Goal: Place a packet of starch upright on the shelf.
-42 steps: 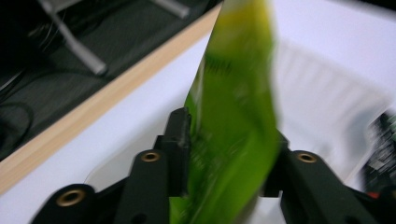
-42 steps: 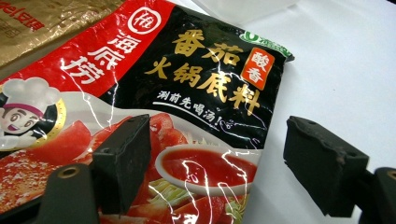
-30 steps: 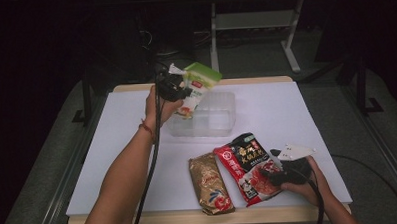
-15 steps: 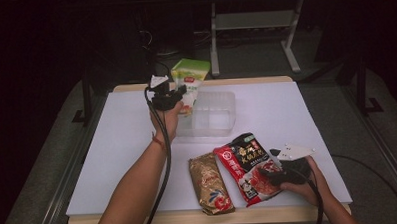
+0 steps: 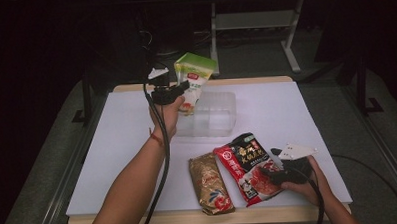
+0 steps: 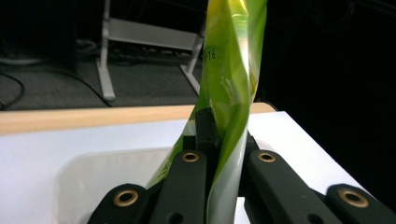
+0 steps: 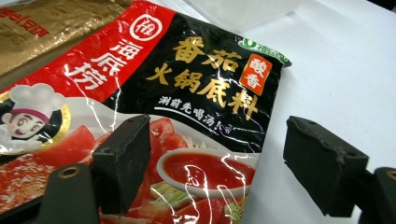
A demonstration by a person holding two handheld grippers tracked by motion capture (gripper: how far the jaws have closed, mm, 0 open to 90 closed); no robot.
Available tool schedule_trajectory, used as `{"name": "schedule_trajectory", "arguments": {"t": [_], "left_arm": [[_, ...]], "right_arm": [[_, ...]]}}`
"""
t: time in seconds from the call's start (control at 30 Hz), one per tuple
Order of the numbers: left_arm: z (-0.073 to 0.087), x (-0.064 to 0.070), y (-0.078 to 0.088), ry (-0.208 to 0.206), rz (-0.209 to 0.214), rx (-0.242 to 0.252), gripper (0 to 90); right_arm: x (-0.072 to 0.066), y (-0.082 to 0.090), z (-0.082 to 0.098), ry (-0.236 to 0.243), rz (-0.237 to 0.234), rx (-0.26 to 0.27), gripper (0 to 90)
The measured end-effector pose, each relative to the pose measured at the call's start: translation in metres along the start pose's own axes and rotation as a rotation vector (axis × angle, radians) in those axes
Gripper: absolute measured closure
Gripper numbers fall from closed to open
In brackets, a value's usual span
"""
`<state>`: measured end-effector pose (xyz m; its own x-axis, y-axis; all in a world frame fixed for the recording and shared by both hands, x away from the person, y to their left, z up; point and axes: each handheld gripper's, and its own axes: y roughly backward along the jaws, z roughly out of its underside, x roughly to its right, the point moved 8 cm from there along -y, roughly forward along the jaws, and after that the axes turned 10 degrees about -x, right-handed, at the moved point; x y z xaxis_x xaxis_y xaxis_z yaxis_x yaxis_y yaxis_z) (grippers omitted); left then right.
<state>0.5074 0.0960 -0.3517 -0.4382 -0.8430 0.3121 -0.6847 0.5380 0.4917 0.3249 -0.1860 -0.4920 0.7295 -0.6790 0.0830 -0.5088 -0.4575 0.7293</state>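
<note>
Three pouches, one clear tray. Green pouch (image 5: 194, 79) clamped between the jaws of the left gripper (image 5: 178, 91), held upright in the air above the far left corner of the clear plastic tray (image 5: 222, 122). Against the frame one second earlier: pouch turned from a slant to upright and raised slightly; hand in nearly the same spot over the tray's far left edge. Judged as the approach to lowering the pouch into the tray, release not yet made.

Seen from the left gripper view: green pouch (image 6: 231, 93) pinched edge-on between the two black jaws, tray wall (image 6: 93, 172) just below and behind.

Tray lying on the white table (image 5: 127, 139), far of centre, apparently empty.

Right gripper (image 5: 271, 172) at the near right, unmoved from the earlier frames, jaws apart, one over the red and black soup-base pouch (image 5: 248, 165) and one over bare table beside its right edge. Gold pouch (image 5: 210, 184) flat just left of it, edges touching or overlapping.
</note>
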Motion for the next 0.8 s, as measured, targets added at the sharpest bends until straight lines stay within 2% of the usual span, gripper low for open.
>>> {"name": "schedule_trajectory", "arguments": {"t": [0.03,0.13,0.2,0.27,0.3,0.33,0.4,0.47,0.5,0.57,0.7,0.73,0.8], "left_arm": [[0.000,0.000,0.000,0.004,0.002,0.006,87.2],[0.009,-0.005,-0.004,0.053,0.006,0.006,87.0],[0.021,-0.013,-0.014,0.046,-0.021,-0.013,86.6],[0.032,-0.022,-0.021,0.052,-0.017,-0.032,85.8],[0.036,-0.027,-0.022,0.056,-0.036,-0.025,85.3],[0.040,-0.031,-0.022,0.043,-0.029,-0.035,83.6],[0.046,-0.037,-0.019,-0.022,-0.026,-0.045,83.9],[0.055,-0.044,-0.018,-0.081,-0.031,-0.083,80.5],[0.058,-0.046,-0.017,-0.107,-0.031,-0.083,78.8],[0.061,-0.047,-0.014,-0.160,-0.029,-0.093,76.7],[0.063,-0.041,-0.009,-0.260,-0.068,-0.116,75.8],[0.063,-0.041,-0.009,-0.274,-0.062,-0.119,75.6],[0.064,-0.043,-0.008,-0.271,-0.042,-0.123,74.1]], "right_arm": [[0.000,0.000,0.000,0.000,0.000,0.000,22.4],[-0.002,0.000,-0.001,0.009,0.000,-0.001,22.4],[-0.003,0.001,-0.002,0.018,0.002,0.004,22.4],[-0.004,0.001,-0.002,0.016,0.002,0.003,22.4],[-0.004,0.001,-0.002,0.018,0.001,0.003,22.4],[-0.004,0.002,-0.002,0.020,0.002,0.005,22.3],[-0.004,0.002,-0.002,0.015,0.001,0.009,22.4],[-0.002,0.002,-0.001,0.013,0.003,0.006,22.3],[-0.002,0.002,-0.001,0.010,0.004,0.006,22.4],[-0.002,0.001,-0.002,0.011,0.005,0.005,22.4],[-0.003,0.002,-0.003,0.017,0.010,0.006,22.4],[-0.003,0.002,-0.003,0.015,0.009,0.005,22.4],[-0.003,0.001,-0.003,0.017,0.010,0.001,22.4]]}}
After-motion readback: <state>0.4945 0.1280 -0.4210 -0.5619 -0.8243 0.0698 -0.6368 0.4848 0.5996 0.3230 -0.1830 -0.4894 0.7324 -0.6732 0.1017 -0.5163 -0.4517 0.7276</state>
